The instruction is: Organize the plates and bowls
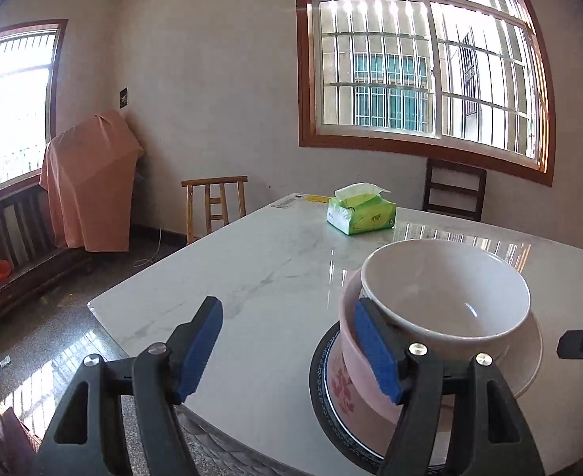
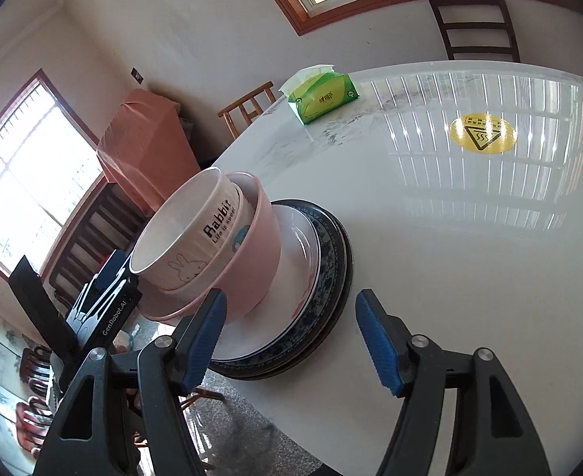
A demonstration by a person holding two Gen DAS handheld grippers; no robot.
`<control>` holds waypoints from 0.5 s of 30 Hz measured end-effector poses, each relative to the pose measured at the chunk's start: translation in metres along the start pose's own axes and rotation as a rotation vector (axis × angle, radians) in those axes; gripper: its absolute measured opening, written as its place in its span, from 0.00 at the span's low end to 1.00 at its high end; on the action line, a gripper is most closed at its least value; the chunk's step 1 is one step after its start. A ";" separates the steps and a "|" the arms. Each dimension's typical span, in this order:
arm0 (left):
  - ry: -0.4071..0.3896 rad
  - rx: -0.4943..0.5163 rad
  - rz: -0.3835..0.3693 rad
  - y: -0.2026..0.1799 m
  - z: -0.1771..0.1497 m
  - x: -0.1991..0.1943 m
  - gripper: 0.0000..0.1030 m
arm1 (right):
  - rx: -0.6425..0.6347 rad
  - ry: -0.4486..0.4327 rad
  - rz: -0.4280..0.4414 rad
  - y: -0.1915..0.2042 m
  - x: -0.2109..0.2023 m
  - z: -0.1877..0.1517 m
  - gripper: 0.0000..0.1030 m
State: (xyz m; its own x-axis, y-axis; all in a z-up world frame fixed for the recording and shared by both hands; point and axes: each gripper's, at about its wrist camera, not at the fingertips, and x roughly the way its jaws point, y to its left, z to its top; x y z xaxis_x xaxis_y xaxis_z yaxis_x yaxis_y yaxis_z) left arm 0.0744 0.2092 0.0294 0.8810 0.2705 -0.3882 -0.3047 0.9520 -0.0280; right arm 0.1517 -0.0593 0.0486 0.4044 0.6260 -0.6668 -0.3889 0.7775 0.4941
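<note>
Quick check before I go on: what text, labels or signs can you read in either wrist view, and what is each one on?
"Rabbit" and "Life is sweet": white bowl.
"GenRobot.AI": left gripper body.
Yellow round sticker on the table: hot-surface triangle symbol; its text is too small to read.
Green tissue pack: print blurred.
Label at the table's far edge: unreadable.
</note>
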 end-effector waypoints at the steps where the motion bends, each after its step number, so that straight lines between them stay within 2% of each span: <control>1: -0.004 -0.038 -0.016 0.007 0.001 -0.002 0.68 | -0.001 0.001 0.002 0.000 0.000 -0.002 0.64; 5: 0.047 -0.130 -0.059 0.023 0.005 -0.007 0.68 | -0.012 -0.017 0.004 0.002 -0.001 -0.010 0.64; 8: 0.071 -0.137 -0.072 0.018 0.007 -0.017 0.68 | -0.052 -0.060 0.003 0.009 -0.009 -0.016 0.64; 15: 0.053 -0.063 -0.090 -0.025 0.013 -0.058 0.68 | -0.182 -0.287 -0.084 0.032 -0.044 -0.036 0.66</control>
State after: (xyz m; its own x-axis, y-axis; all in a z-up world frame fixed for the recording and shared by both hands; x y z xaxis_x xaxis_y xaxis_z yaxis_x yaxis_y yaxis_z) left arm 0.0359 0.1717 0.0643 0.8859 0.1745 -0.4298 -0.2488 0.9608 -0.1225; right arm 0.0919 -0.0639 0.0737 0.6471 0.5719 -0.5042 -0.4755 0.8197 0.3194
